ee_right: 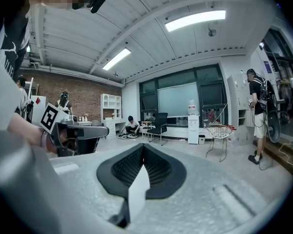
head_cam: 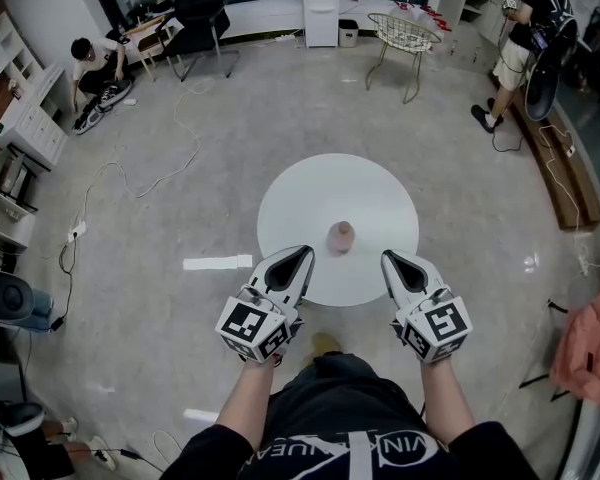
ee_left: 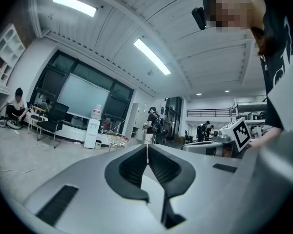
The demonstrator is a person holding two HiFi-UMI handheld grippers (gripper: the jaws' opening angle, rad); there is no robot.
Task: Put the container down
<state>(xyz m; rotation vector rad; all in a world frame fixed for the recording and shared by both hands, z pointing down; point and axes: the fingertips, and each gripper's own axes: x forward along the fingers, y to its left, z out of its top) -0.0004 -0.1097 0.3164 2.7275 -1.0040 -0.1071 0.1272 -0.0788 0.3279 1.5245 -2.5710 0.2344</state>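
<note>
A small pinkish-brown container (head_cam: 340, 236) stands upright on the round white table (head_cam: 310, 198), near its front edge. My left gripper (head_cam: 306, 252) is held over the table's front rim, left of the container and apart from it, jaws shut and empty. My right gripper (head_cam: 387, 257) is on the container's right, also apart from it, shut with nothing in it. In the left gripper view the left gripper (ee_left: 147, 146) points out across the room with its pads together. In the right gripper view the right gripper (ee_right: 143, 146) looks the same. Neither gripper view shows the container.
A wire chair (head_cam: 401, 34) and a water dispenser (head_cam: 320, 6) stand at the back. A person (head_cam: 98, 68) sits on the floor at the far left and another (head_cam: 525, 28) stands at the far right. Cables (head_cam: 150, 183) and a white strip (head_cam: 217, 263) lie on the floor.
</note>
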